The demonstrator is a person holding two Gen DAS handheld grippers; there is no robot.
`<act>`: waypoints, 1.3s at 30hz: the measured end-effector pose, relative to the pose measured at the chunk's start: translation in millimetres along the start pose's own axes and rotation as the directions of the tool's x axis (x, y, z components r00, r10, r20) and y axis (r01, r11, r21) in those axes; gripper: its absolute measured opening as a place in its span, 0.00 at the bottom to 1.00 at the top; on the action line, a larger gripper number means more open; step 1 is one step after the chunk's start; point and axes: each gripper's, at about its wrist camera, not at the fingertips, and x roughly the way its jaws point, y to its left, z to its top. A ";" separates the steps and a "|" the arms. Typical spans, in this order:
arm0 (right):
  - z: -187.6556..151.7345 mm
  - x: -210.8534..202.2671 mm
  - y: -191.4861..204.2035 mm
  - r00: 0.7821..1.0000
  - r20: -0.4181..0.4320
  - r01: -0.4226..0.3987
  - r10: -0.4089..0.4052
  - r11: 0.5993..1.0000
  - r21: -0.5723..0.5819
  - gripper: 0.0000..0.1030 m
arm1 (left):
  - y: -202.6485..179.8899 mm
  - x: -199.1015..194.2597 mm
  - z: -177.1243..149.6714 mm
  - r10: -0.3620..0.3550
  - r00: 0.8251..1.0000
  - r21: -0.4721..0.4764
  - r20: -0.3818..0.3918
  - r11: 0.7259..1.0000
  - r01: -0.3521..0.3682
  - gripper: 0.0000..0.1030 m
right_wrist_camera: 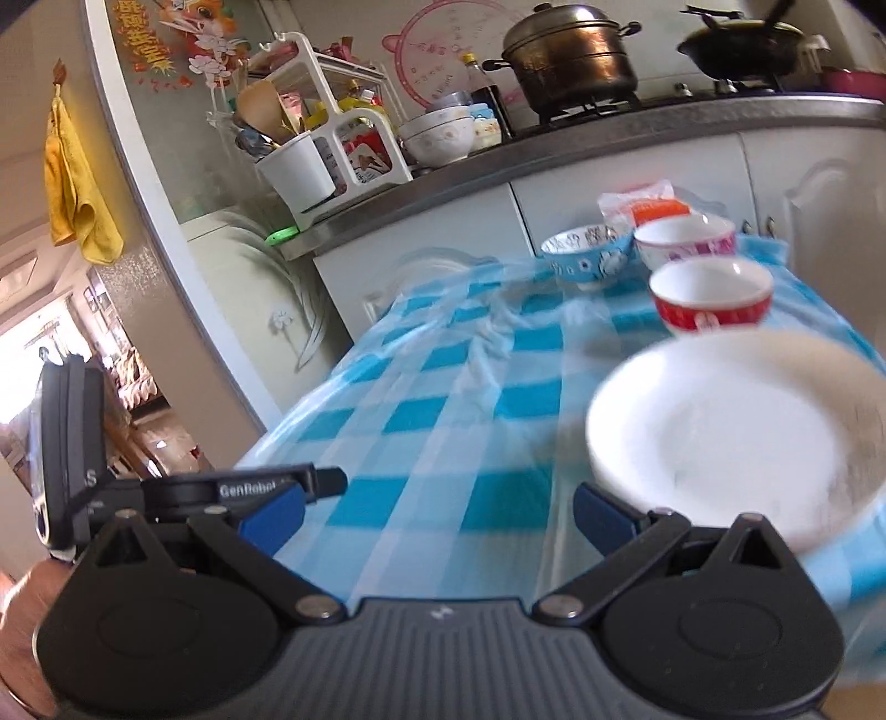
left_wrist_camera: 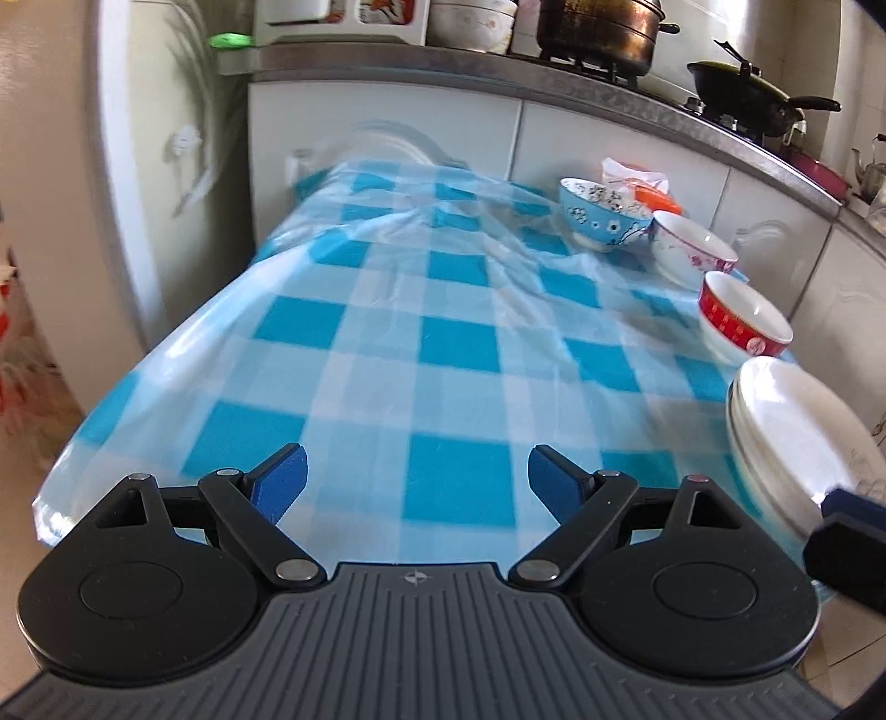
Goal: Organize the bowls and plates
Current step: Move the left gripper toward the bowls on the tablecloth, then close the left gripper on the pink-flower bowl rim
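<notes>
A stack of white plates (left_wrist_camera: 797, 437) (right_wrist_camera: 731, 437) sits at the table's near right. Behind it stand a red bowl (left_wrist_camera: 742, 321) (right_wrist_camera: 711, 299), a white bowl with pink flowers (left_wrist_camera: 692, 252) (right_wrist_camera: 684, 241) and a blue flowered bowl (left_wrist_camera: 601, 213) (right_wrist_camera: 587, 257), all upright in a row. My left gripper (left_wrist_camera: 416, 484) is open over the checked cloth, left of the plates, nothing between its fingers. My right gripper (right_wrist_camera: 440, 509) is open too, with its right finger (right_wrist_camera: 601, 518) close to the plates' near rim. Part of the right gripper (left_wrist_camera: 847, 537) shows in the left wrist view.
The table wears a blue and white checked cloth (left_wrist_camera: 443, 343). A plastic packet with an orange label (left_wrist_camera: 642, 188) lies behind the bowls. White cabinets and a counter (left_wrist_camera: 498, 66) stand behind, holding a copper pot (left_wrist_camera: 598, 27), a wok (left_wrist_camera: 747, 94), stacked bowls (right_wrist_camera: 437, 133) and a utensil rack (right_wrist_camera: 315, 138).
</notes>
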 end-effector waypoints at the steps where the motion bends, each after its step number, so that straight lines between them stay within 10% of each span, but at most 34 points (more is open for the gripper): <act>1: 8.4 3.0 -3.7 1.000 0.007 -0.008 0.008 1.000 -0.012 0.99 | -1.4 3.5 6.4 -0.019 1.000 -0.006 0.003 1.000 0.019 1.00; 16: 127.7 16.2 -111.0 0.999 -0.017 0.050 -0.048 0.959 0.280 0.99 | -48.5 18.8 123.0 -0.219 0.975 -0.112 -0.029 0.970 0.214 1.00; 25: 190.7 3.5 -175.0 0.991 0.006 0.116 -0.132 0.893 0.435 0.99 | -97.6 46.6 177.0 -0.384 0.913 -0.256 -0.140 0.904 0.341 1.00; 39: 218.5 76.1 -273.6 0.994 0.049 0.051 -0.102 0.794 0.606 0.99 | -177.6 167.6 190.9 -0.405 0.891 -0.369 -0.206 0.875 0.312 0.87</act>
